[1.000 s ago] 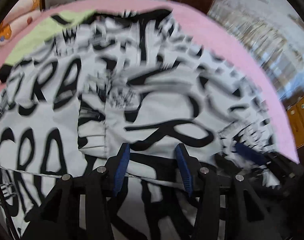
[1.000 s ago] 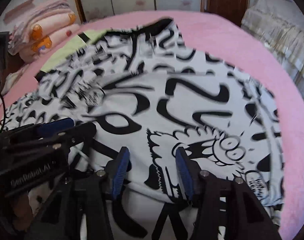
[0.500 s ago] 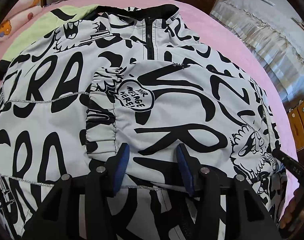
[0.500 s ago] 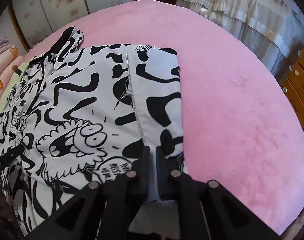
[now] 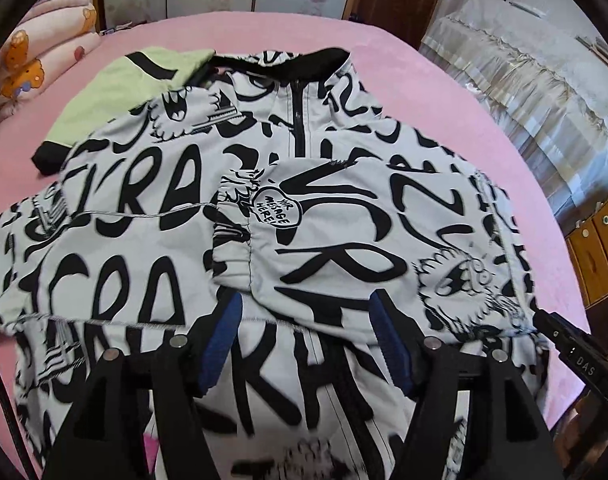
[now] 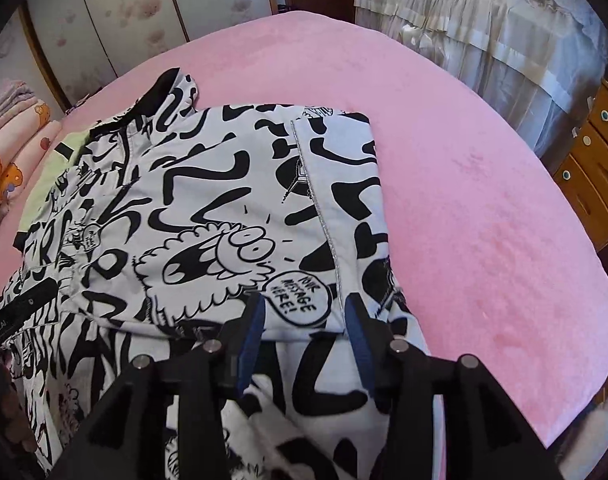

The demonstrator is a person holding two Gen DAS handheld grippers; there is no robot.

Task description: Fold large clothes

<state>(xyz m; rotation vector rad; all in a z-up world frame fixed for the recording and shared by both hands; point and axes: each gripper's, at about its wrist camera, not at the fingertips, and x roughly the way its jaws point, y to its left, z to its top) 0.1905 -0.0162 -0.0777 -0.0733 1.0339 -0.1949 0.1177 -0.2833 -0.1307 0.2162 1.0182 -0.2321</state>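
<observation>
A white jacket [image 5: 151, 248] with black graffiti lettering lies spread on the pink bed [image 5: 444, 92], collar [image 5: 304, 60] at the far end. One sleeve [image 5: 344, 240] is folded across its chest. A pale green inside-out part [image 5: 115, 96] shows at the far left. My left gripper [image 5: 306, 304] hovers over the jacket's middle with its jaws opening and nothing between the pads. My right gripper [image 6: 308, 320] hangs over the folded sleeve [image 6: 231, 216] near the jacket's right side. Its jaws are opening too, with cloth below them but not pinched.
Folded blankets [image 5: 35, 60] are stacked at the far left of the bed. A second bed with a cream ruffled cover [image 6: 484, 28] stands to the right, with wooden drawers [image 6: 596, 172] beside it. Bare pink bedding [image 6: 484, 220] lies right of the jacket.
The left gripper has risen off the jacket and its jaws have widened. The right gripper swung to the jacket's right side, pinched nearly shut on the cloth there, and now stands apart again.
</observation>
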